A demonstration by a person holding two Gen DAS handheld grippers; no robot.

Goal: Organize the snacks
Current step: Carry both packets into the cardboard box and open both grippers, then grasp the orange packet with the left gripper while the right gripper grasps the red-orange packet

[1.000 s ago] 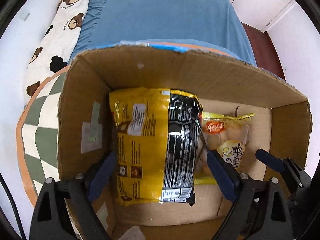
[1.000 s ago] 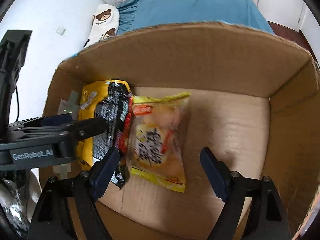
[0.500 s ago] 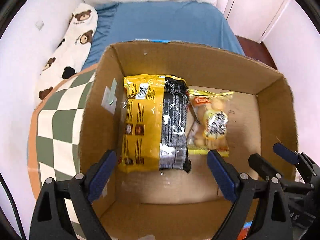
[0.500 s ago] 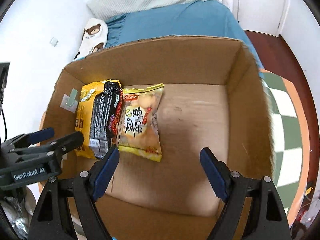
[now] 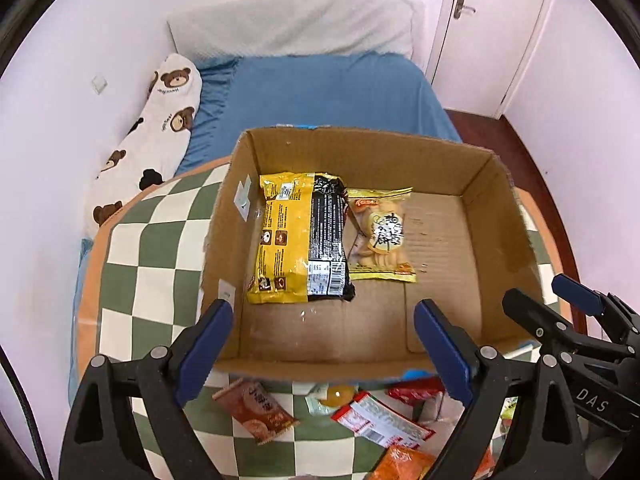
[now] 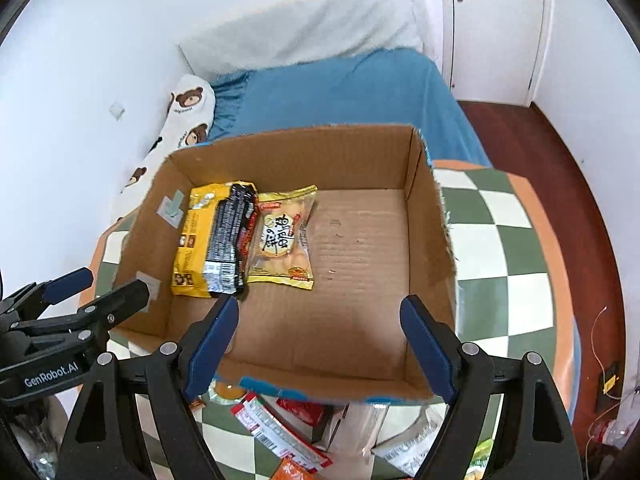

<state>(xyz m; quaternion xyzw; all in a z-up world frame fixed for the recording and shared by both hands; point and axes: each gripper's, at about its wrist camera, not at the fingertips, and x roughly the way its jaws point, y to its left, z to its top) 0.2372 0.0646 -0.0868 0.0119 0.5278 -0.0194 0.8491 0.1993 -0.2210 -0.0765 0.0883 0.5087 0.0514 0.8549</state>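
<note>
Left gripper: jaws stood wide apart and held nothing, hovering over the near wall of the box.
Right gripper: also spread apart and unloaded, above the box's near edge; in the left view it showed at 4 o'clock.
Loose snacks: several packets lay on the checked cloth just in front of the box, at 6 o'clock of both views: a brown sachet, a red-and-white packet, an orange one nearest the lens.
Cardboard box: open-topped, at the centre of both views; its right half was bare cardboard.
Yellow-and-black packet: lay flat against the left wall, at 11 o'clock of the box floor.
Biscuit packet: lay flat, touching the yellow-and-black one on its right.
Step in hand: judged to be fetching the next loose snack.
Doing it well: each gripper should drop toward 6 o'clock, pinch one packet by a flat edge, not the crinkled middle, then lay it beside the biscuit packet so the row continues rightward.
Risk: thin foil may slip or drag neighbours.
Bed: blue cover, beyond the box at 12 o'clock.
</note>
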